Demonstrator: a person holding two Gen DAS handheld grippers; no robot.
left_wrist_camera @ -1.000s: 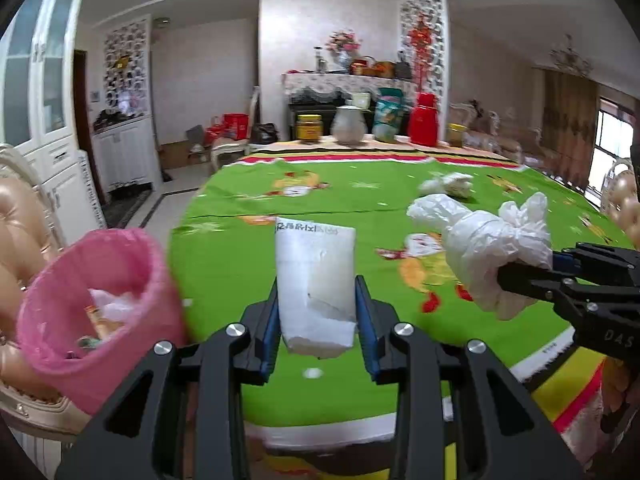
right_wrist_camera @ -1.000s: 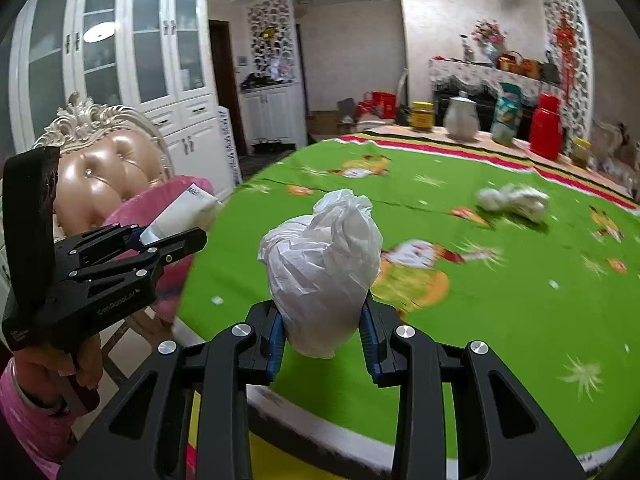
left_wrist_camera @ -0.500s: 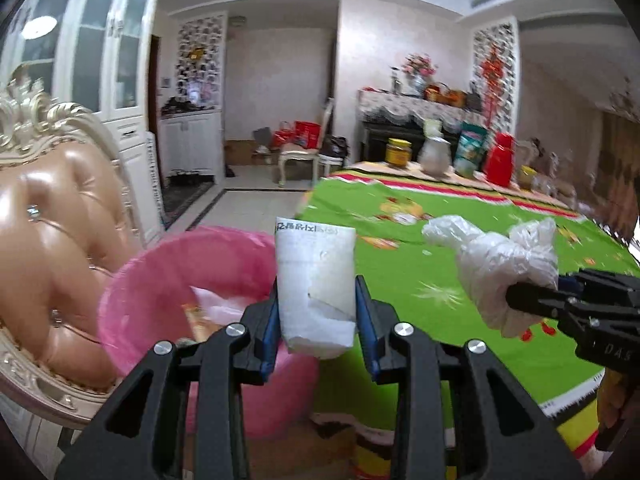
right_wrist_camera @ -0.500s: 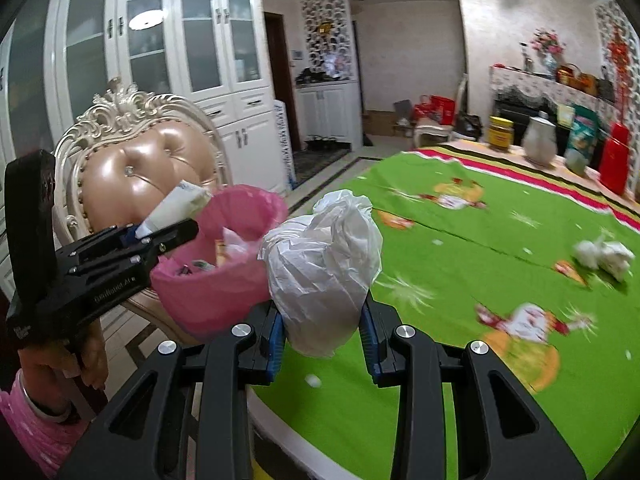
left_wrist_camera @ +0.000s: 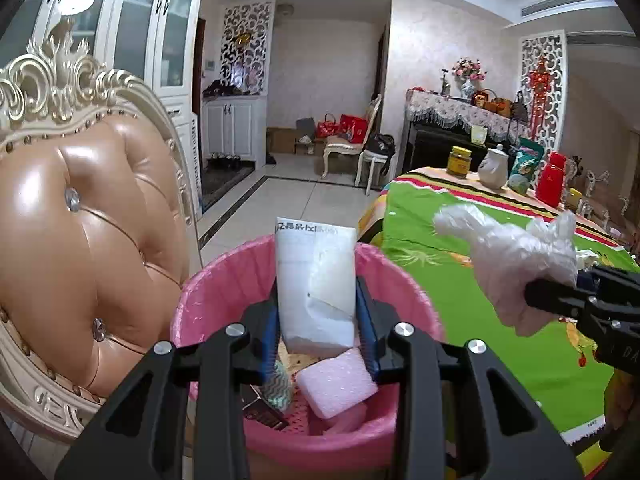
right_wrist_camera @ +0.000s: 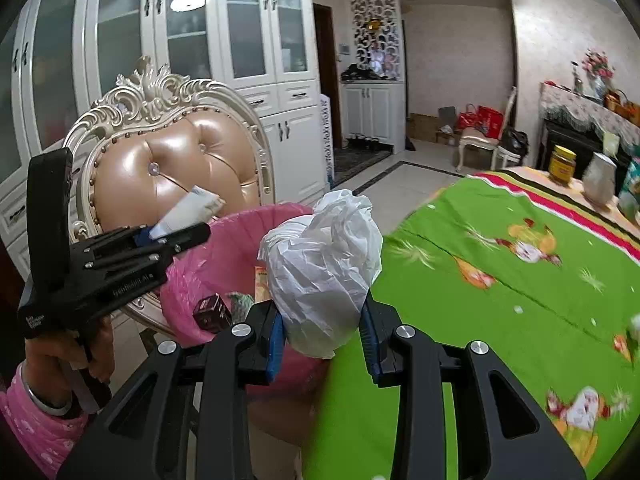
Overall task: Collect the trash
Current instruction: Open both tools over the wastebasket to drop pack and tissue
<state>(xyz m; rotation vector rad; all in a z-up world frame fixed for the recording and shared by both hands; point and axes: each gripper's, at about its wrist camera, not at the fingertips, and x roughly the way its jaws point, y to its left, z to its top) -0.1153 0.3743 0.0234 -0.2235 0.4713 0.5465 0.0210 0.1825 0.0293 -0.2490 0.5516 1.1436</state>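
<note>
both hands are now reaching the pink bin (left_wrist_camera: pixel 224 292), left fingers (left_wrist_camera: pixel 318 320) gripping a white packet (left_wrist_camera: pixel 316 280), right fingers (right_wrist_camera: pixel 324 332) gripping a plastic bag (right_wrist_camera: pixel 324 264), ready for dropping

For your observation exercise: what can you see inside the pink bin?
Inside the pink bin: a pale pink foam block, a small dark box and a teal patterned wrapper. The white packet held over it hides the rest.
</note>
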